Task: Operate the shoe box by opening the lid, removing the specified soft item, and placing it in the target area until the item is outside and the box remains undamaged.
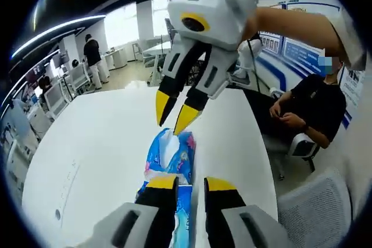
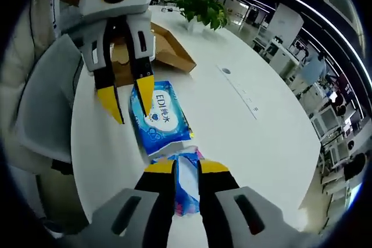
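Two soft packs lie end to end on the white table (image 2: 250,132). The floral blue and pink tissue pack (image 2: 187,187) sits between the jaws of my right gripper (image 2: 186,166), which is shut on its end. In the left gripper view that tissue pack (image 1: 173,155) has the right gripper (image 1: 175,119) coming down on its far end. A blue wet-wipe pack (image 2: 160,114) printed "EDI" lies beyond it, under my left gripper (image 2: 128,101), which hangs open above it. The wipe pack (image 1: 183,210) shows between the left gripper (image 1: 191,183) jaws. The brown cardboard shoe box (image 2: 168,50) stands open behind.
A potted plant (image 2: 200,7) stands at the table's far end. One person (image 1: 314,103) sits beside the table on the right, next to a grey mesh chair (image 1: 319,201). Another grey chair (image 2: 46,103) stands at the table edge. Bare tabletop (image 1: 99,143) spreads to the left.
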`<state>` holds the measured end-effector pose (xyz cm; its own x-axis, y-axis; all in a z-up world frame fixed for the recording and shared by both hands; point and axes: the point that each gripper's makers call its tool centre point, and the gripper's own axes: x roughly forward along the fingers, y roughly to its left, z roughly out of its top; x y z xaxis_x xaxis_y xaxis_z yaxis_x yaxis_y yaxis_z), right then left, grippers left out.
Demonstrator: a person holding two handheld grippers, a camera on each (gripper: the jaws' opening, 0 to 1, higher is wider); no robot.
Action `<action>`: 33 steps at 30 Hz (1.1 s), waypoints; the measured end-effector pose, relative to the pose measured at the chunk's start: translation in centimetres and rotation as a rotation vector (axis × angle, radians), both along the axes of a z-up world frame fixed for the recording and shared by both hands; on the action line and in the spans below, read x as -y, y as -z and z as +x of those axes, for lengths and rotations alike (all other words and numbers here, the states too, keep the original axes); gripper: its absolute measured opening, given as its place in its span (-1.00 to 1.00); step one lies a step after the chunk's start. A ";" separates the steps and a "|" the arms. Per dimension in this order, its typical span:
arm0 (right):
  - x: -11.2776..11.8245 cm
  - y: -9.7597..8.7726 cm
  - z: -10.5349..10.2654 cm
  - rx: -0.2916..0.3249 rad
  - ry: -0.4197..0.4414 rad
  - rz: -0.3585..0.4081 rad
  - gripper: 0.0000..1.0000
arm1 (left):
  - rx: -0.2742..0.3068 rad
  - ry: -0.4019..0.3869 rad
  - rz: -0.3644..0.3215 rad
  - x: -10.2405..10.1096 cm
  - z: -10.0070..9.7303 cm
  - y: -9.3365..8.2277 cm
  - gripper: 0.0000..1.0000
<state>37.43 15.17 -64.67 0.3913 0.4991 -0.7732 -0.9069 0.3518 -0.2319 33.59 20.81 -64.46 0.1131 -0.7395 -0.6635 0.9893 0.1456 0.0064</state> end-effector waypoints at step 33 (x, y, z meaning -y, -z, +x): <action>-10.1 -1.8 -4.7 0.012 -0.146 0.034 -1.00 | 0.099 -0.439 -0.079 -22.9 -0.7 -5.1 -0.73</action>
<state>32.76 25.29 -62.89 0.3219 0.5771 -0.7506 -0.9462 0.2241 -0.2336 32.86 43.68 -59.38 0.4872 -0.6554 -0.5771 0.8292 0.5546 0.0701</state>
